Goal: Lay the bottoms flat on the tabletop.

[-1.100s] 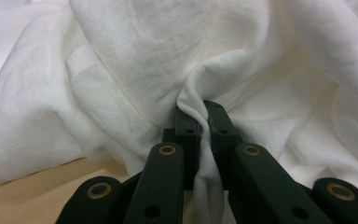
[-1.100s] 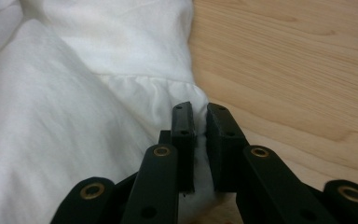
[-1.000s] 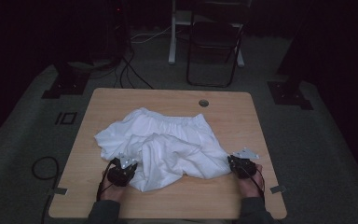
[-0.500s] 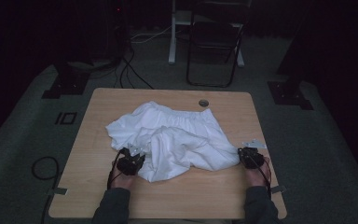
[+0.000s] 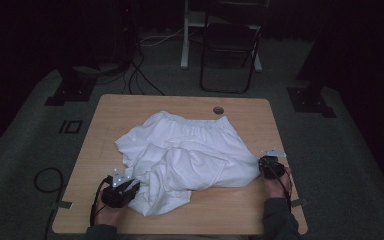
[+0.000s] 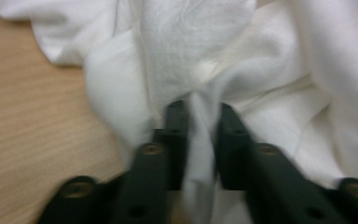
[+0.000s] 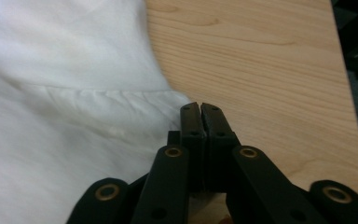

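A dim room with a grey carpeted floor (image 5: 340,165) is seen around a light wooden tabletop (image 5: 105,120), behind which a black folding chair (image 5: 228,45) and cables (image 5: 140,75) are placed. A small round grommet hole (image 5: 218,110) is set into the tabletop near its far edge.

A crumpled white garment (image 5: 190,155) with a gathered elastic waistband is spread over the middle of the tabletop, its waistband turned toward the grommet hole and its bulk reaching to the near edge. No brand, label or writing can be read on the cloth or elsewhere.

At the garment's near left corner the left gripper (image 5: 121,189) is held low over the wood. In the left gripper view (image 6: 200,135) a ridge of white fabric is seen standing between the jaws, which are parted and have just been opening; the picture is blurred, so it cannot be told whether the pads touch the cloth.

At the garment's right edge the right gripper (image 5: 269,166) is held against the cloth. In the right gripper view (image 7: 200,112) its jaws are clenched together, tip against tip, just beside the hem of the garment; whether a fold is pinched lower between them cannot be told.
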